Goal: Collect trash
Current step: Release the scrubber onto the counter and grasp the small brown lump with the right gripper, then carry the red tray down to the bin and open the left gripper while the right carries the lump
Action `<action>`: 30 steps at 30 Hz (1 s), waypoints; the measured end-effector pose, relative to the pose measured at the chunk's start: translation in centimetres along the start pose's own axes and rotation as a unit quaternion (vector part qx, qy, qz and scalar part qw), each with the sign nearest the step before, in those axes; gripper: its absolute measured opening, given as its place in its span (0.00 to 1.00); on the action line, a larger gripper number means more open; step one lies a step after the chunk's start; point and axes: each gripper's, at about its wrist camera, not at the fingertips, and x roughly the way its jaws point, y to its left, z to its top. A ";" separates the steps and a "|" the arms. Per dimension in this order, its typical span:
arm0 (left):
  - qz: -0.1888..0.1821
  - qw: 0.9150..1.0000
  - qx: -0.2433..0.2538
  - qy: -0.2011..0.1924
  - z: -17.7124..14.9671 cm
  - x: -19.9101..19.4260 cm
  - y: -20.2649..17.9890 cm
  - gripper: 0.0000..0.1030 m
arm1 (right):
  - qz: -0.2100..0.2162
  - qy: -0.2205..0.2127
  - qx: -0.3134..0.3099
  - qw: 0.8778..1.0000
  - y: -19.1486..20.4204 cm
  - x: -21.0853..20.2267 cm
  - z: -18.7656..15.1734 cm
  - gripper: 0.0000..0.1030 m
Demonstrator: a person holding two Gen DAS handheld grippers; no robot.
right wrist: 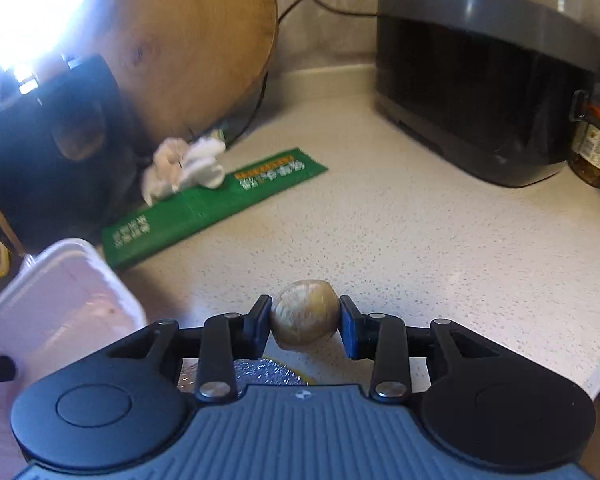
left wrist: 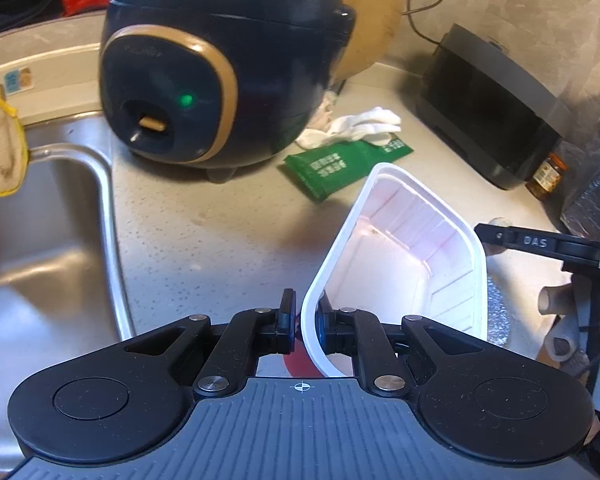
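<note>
My left gripper (left wrist: 303,314) is shut on the near rim of a white plastic tub (left wrist: 412,248), which it holds tilted with the opening facing me. The tub is empty inside and shows at the lower left of the right wrist view (right wrist: 60,300). My right gripper (right wrist: 305,320) is shut on a small round brown shell-like piece (right wrist: 304,314), just above the speckled counter. One of its fingers (left wrist: 496,235) reaches in beside the tub's right edge. A green wrapper (right wrist: 216,200) and a crumpled white tissue (right wrist: 188,168) lie on the counter behind.
A dark blue rice cooker (left wrist: 204,80) stands beside the steel sink (left wrist: 40,240). A black appliance (right wrist: 480,80) and a jar (right wrist: 592,144) sit at the back right, and a wooden board (right wrist: 188,40) leans on the wall. Something silver and foil-like (right wrist: 260,372) lies under my right gripper.
</note>
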 end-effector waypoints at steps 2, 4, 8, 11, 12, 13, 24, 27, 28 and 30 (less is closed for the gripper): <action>-0.009 1.000 0.013 -0.001 0.2 0.0 -0.5 0.13 | -0.005 -0.012 0.015 1.000 -0.6 -1.5 -0.1 0.34; -0.021 0.999 0.029 -0.002 0.4 0.0 -1.4 0.13 | -0.017 -0.024 0.029 0.999 -1.3 -3.0 -0.4 0.34; -0.063 0.995 0.072 -0.005 1.0 -0.1 -4.2 0.13 | -0.060 -0.044 0.056 0.996 -3.3 -5.9 -1.7 0.34; -0.102 0.989 0.111 -0.001 1.3 0.2 -6.8 0.13 | -0.097 -0.048 0.085 0.990 -5.3 -8.0 -3.3 0.34; -0.115 0.985 0.126 0.003 1.2 0.4 -7.9 0.13 | -0.112 -0.048 0.096 0.988 -6.0 -8.7 -3.9 0.34; -0.128 0.982 0.140 0.008 1.1 0.7 -9.0 0.13 | -0.126 -0.048 0.106 0.985 -6.8 -9.3 -4.6 0.34; -0.231 0.922 0.288 0.120 -4.4 4.6 -20.4 0.13 | -0.286 -0.030 0.255 0.923 -14.8 -17.5 -15.4 0.34; -0.241 0.898 0.332 0.161 -7.2 6.3 -23.5 0.13 | -0.322 -0.019 0.293 0.900 -16.2 -19.1 -19.0 0.34; -0.241 0.890 0.344 0.175 -8.5 6.9 -24.5 0.13 | -0.328 -0.014 0.310 0.892 -16.6 -19.4 -20.3 0.34; -0.235 0.876 0.366 0.208 -11.1 9.1 -26.7 0.13 | -0.339 -0.002 0.343 0.876 -17.4 -20.1 -23.0 0.34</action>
